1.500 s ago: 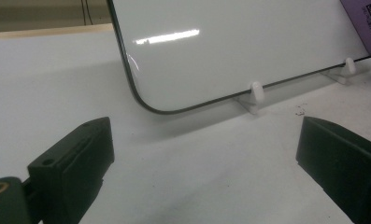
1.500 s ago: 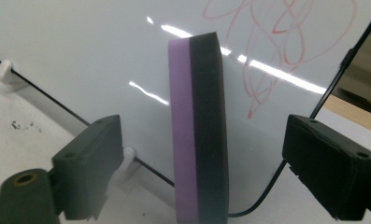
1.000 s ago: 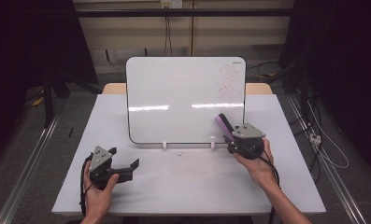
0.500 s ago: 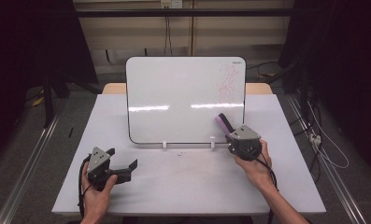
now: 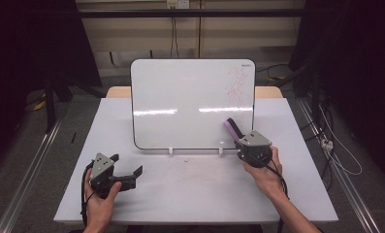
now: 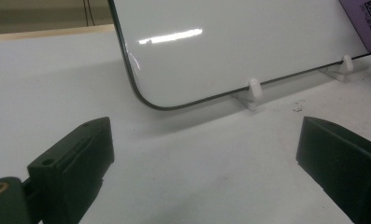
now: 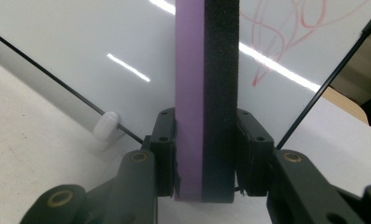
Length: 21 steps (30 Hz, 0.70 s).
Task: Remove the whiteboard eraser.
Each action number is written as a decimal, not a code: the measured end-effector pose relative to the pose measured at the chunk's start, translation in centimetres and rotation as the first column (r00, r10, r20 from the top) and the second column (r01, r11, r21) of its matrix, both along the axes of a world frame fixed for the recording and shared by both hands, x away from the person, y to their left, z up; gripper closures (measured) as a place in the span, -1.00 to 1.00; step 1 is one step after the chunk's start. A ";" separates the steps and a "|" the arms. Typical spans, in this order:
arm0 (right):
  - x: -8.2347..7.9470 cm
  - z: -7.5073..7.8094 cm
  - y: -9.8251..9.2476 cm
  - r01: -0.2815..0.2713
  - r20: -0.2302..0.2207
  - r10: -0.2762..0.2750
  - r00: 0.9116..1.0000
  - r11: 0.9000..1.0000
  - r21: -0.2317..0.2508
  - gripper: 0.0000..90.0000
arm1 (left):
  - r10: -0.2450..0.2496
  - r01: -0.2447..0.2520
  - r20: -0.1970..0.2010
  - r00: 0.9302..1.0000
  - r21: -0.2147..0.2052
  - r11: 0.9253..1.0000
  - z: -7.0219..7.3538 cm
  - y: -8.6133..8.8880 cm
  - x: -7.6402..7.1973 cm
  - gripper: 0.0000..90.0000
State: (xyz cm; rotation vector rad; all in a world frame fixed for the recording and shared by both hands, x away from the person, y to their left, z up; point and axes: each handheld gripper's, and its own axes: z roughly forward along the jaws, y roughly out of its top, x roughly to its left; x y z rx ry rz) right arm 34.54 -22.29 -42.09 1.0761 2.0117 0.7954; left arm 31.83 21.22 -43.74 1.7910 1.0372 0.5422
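Right gripper (image 5: 234, 137) jaws just closed, clamped on purple-backed eraser (image 7: 205, 93), near surface's right edge before the whiteboard (image 5: 190, 102). Left gripper (image 5: 128, 175) jaws wide, nothing held. Lift felt flat onto red scribble (image 5: 236, 82) at board's upper right corner; press lightly.

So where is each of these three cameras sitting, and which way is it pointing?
High view: above the person's side, looking forward and down at the table, whiteboard, both hands.
Left tool view: rides the left tool, open jaws framing the whiteboard's lower corner.
Right tool view: rides the right tool, shut on the eraser, facing the red scribble.
All three share the whiteboard.
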 end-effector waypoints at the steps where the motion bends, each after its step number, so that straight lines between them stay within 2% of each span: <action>1: 0.0 0.0 0.0 -0.002 0.004 0.002 1.000 1.000 0.006 0.45 | 0.000 0.000 0.000 1.000 -0.001 1.000 0.0 0.0 0.0 -0.91; 2: -0.3 0.3 0.1 -0.012 0.023 0.012 1.000 1.000 0.013 0.45 | 0.001 -0.001 0.001 1.000 -0.002 1.000 0.0 0.0 0.0 -0.91; 7: -0.7 0.6 0.3 -0.022 0.031 0.022 0.999 1.000 0.021 0.45 | 0.001 -0.001 0.000 1.000 0.004 1.000 0.0 0.0 0.0 -0.91; 11: -0.8 0.5 0.3 -0.031 0.040 0.029 0.999 0.998 0.047 0.45 | 0.004 -0.004 0.004 1.000 -0.006 1.000 0.0 -0.1 0.0 -0.91; 18: -1.2 0.9 0.3 -0.058 0.075 0.048 0.996 0.989 0.134 0.45 | 0.006 -0.006 0.010 1.000 -0.015 1.000 0.2 -0.3 0.3 -0.88; 21: -1.3 1.0 0.5 -0.084 0.091 0.068 0.993 0.980 0.180 0.45 | 0.010 -0.009 0.024 1.000 -0.009 1.000 0.4 -0.6 0.4 -0.88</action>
